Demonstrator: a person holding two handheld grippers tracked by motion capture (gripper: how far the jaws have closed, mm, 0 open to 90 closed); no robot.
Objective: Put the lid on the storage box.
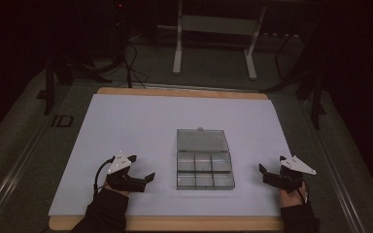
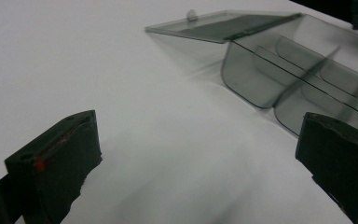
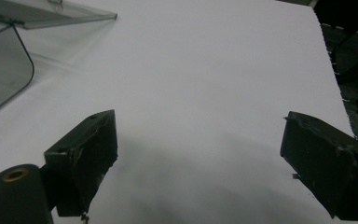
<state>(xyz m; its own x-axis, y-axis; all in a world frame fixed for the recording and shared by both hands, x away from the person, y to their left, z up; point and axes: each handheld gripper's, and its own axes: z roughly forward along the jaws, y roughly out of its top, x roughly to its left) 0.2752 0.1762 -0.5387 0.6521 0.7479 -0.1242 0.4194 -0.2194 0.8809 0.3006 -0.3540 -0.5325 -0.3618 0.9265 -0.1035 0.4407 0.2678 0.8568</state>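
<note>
At the left of the white sheet-covered table (image 1: 126, 126), the left gripper (image 1: 143, 169) rests with its black jaws spread wide, holding nothing. Near the middle lies a clear smoky plastic compartment box (image 1: 204, 171), six cells in two rows of three, its hinged lid (image 1: 201, 140) folded open toward the far edge; its long axis runs near-to-far. At the right, the right gripper (image 1: 271, 163) rests likewise agape and empty.

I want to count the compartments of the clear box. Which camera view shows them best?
The high view: the clear box lies whole under the camera, lid open, six compartments in two rows of three. The left gripper view shows it slanted, partly behind a jaw. The right gripper view catches one rounded corner and some lid.
</note>
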